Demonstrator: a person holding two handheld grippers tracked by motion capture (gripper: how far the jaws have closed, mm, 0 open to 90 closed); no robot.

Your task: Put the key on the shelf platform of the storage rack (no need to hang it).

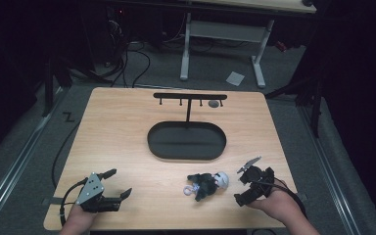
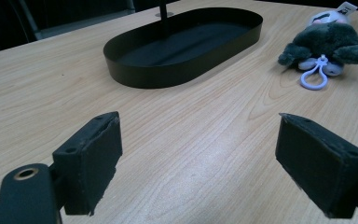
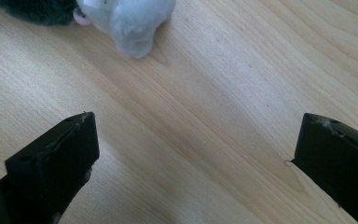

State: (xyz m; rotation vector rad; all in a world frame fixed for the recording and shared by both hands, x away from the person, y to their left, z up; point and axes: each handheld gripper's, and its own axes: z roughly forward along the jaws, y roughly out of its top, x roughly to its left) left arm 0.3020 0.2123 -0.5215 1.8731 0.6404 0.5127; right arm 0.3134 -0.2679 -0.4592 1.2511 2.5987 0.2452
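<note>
A: Where are the two tools?
B: The left tool [image 1: 120, 183] sits at the near left corner of the wooden worktop [image 1: 117, 127], released, jaws wide apart with nothing between them. The right tool [image 1: 241, 184] is at the near right, also released and empty.

A: And the plush toy?
B: The plush toy [image 1: 206, 183] lies on the worktop near the front edge, just left of the right tool and not touching it. It is dark with a pale head, and a pale plastic clip loop [image 2: 313, 77] lies at its left end. In the right gripper view its pale head [image 3: 130, 21] shows beyond the jaws, apart from them.

A: Anything else?
B: A black oval tray [image 1: 152, 142] lies at the middle, beyond the toy. Behind it stands a black T-shaped rack [image 1: 190, 96] with small pegs under its bar.
</note>
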